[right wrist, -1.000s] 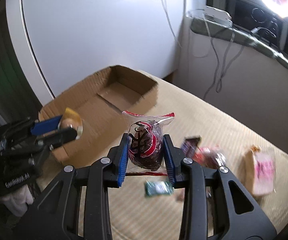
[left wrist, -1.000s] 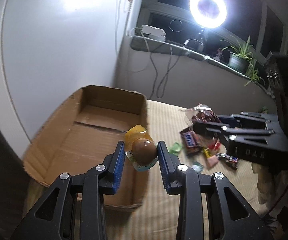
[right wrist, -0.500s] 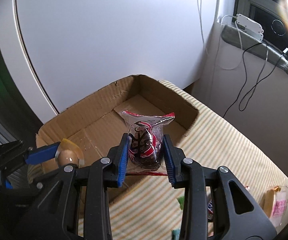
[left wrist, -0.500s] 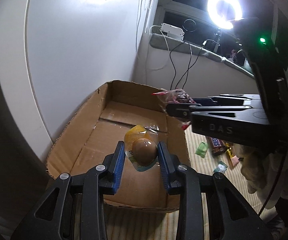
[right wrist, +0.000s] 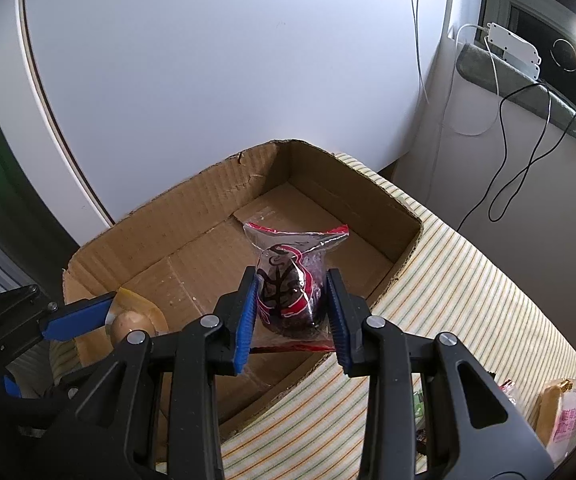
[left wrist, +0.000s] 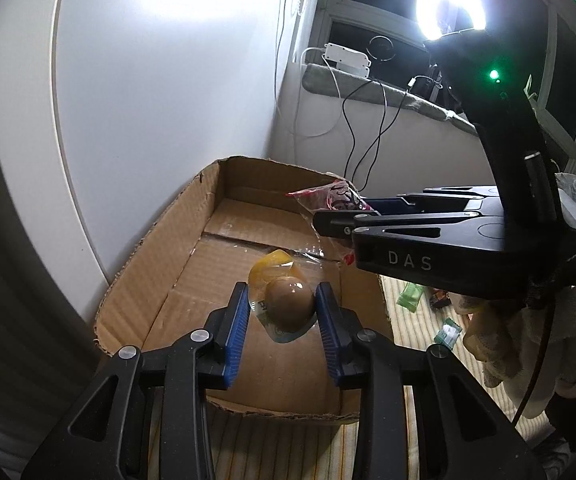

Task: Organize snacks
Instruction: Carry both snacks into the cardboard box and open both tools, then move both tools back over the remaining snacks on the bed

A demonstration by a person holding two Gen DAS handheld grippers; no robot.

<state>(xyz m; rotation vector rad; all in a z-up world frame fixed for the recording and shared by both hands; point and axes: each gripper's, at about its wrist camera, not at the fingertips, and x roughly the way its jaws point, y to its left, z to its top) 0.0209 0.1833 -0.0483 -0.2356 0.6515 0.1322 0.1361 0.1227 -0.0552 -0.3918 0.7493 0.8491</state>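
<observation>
Both my grippers hang over the open cardboard box (right wrist: 192, 216). My right gripper (right wrist: 291, 312) clamps a red-and-black snack packet (right wrist: 288, 284) between narrow jaws; my left gripper (left wrist: 282, 312) pinches a clear-wrapped brown egg (left wrist: 289, 302), likewise above the box floor.

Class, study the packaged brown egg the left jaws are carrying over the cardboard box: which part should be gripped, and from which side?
Grip the packaged egg across its rounded middle, one pad on each flank, as the left gripper does. Come from the wrapper's blunt end, along its length. The egg is the only firm bulge; the yellow film flaring beyond it is thin and limp, so it would likely slip or tear.
</observation>
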